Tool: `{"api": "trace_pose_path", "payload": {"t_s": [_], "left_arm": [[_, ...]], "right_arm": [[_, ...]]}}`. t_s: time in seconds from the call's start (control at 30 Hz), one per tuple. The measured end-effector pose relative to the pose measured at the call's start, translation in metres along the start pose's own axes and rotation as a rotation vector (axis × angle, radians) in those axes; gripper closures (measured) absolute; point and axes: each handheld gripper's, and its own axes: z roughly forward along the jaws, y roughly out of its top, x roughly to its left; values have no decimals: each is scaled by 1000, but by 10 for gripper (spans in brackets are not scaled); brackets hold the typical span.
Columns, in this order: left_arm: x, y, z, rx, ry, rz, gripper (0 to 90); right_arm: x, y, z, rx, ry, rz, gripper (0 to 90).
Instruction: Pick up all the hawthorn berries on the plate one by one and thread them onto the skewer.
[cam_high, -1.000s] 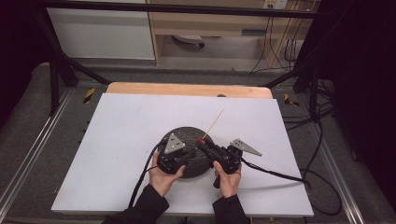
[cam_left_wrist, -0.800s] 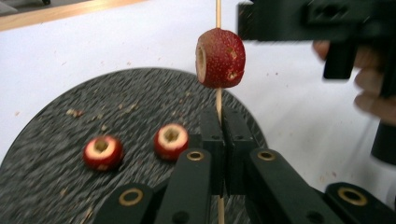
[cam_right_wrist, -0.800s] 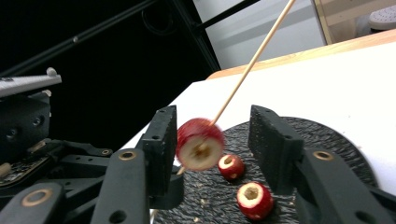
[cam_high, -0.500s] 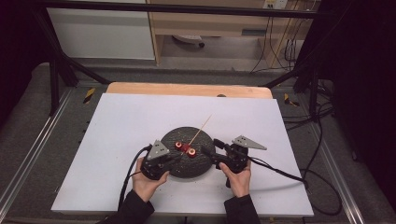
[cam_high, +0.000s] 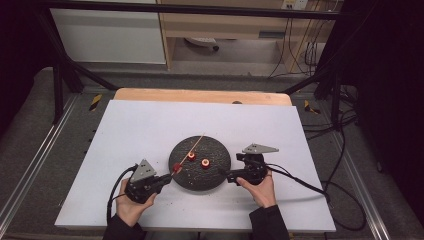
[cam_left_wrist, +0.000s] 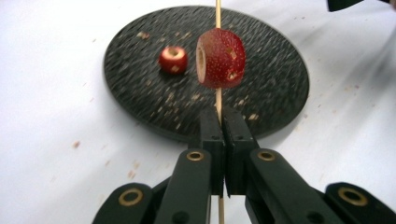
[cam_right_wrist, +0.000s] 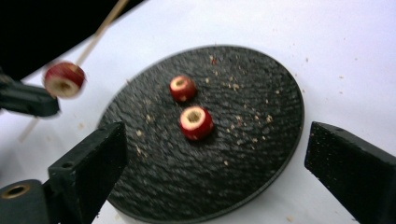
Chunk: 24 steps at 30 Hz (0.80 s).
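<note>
Two red fruit pieces lie on the round black plate, and one more sits on the wooden skewer. Your left claw is closed tight on that skewer. Your right claw has just been opening and stands wide, with nothing between its jaws. Lower it over the nearer piece, close gently, and keep the skewer steady and level.

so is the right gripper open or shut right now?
Open. In the right gripper view the right gripper has its jaws spread wide with nothing between them; they have just been opening. Two red fruit pieces lie loose on the black plate.
</note>
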Motion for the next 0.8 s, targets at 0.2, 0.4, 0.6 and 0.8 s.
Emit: {"api": "trace_pose_path", "payload": {"t_s": [0.2,0.4,0.6,0.8], "left_arm": [[12,-16,-11,5,10,-27,881],[17,-25,-15,8,3,-29,881],[19,-29,-16,14,-6,-23,881],[23,-34,-18,19,-6,-22,881]], "right_arm": [[3,7,4,69,-7,-42,38],[7,22,11,147,-28,-88,28],[14,37,21,209,-37,-118,30],[20,52,34,264,-50,-152,34]]}}
